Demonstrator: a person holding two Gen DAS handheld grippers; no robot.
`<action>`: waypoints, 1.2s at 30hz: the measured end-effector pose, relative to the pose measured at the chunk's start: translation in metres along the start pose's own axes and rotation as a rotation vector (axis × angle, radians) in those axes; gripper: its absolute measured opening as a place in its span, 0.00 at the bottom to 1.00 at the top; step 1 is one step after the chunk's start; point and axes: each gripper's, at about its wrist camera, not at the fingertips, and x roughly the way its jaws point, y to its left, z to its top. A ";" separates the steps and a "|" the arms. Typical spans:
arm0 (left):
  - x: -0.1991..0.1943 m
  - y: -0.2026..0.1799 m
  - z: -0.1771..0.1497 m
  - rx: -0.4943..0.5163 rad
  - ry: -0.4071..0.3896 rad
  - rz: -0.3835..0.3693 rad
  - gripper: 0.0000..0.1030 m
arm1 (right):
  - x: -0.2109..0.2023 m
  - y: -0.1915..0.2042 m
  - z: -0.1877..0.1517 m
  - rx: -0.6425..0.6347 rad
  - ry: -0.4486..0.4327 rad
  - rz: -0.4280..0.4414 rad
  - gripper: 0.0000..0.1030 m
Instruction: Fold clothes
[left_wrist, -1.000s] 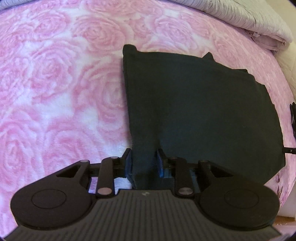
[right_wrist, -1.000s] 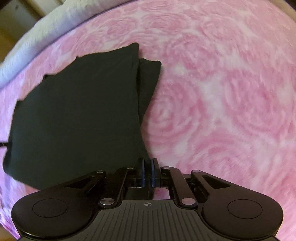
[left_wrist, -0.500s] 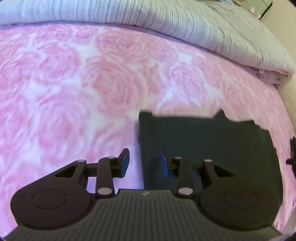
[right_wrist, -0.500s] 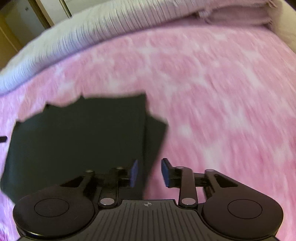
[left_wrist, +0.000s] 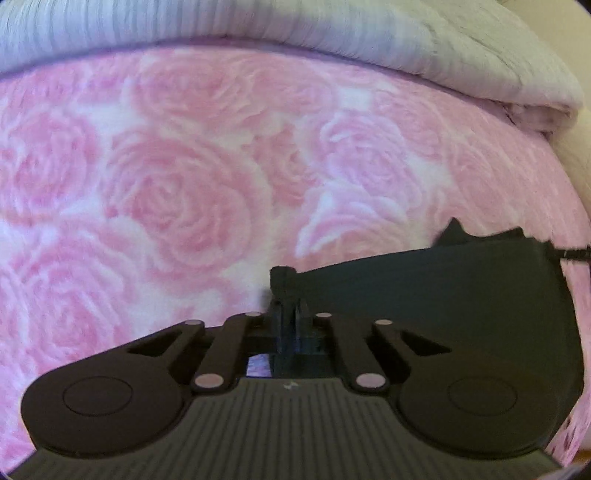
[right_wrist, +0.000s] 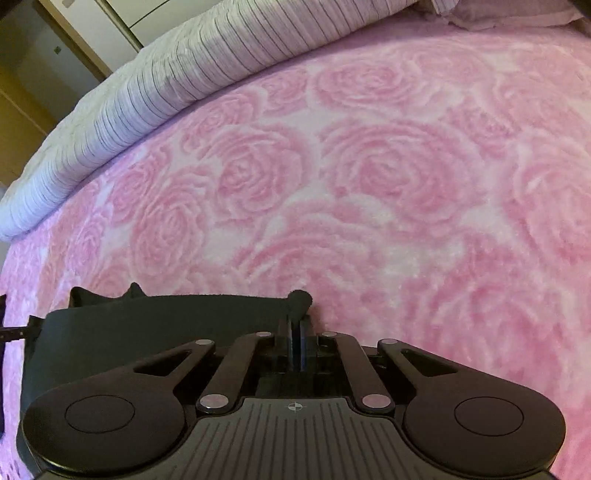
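A dark folded garment (left_wrist: 443, 295) lies on the pink rose-patterned bedspread (left_wrist: 184, 184). My left gripper (left_wrist: 288, 306) is shut on the garment's left corner, which bunches up between the jaws. In the right wrist view the same garment (right_wrist: 166, 321) stretches to the left, and my right gripper (right_wrist: 295, 325) is shut on its right corner, a small bunch of cloth sticking up past the fingertips. The garment's edge hangs taut between the two grippers, and its lower part is hidden behind the gripper bodies.
A rolled grey-white striped quilt (left_wrist: 332, 33) lies along the far edge of the bed, also in the right wrist view (right_wrist: 147, 92). A wardrobe (right_wrist: 44, 55) stands beyond the bed at the upper left. A thin dark strap (left_wrist: 572, 254) shows at the garment's right end.
Both grippers were open over the garment's near corners half a second ago. Now both have shut on the corners and lifted the edge, so much less of the garment shows.
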 end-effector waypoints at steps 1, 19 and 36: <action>-0.009 -0.004 0.001 0.012 -0.024 -0.013 0.02 | -0.012 0.003 0.001 -0.018 -0.028 -0.008 0.02; -0.008 0.003 -0.003 -0.047 0.000 0.061 0.16 | -0.051 0.017 -0.018 -0.042 -0.088 -0.155 0.19; -0.051 -0.061 -0.148 0.172 0.192 -0.044 0.16 | -0.095 0.055 -0.216 -0.112 0.213 -0.090 0.21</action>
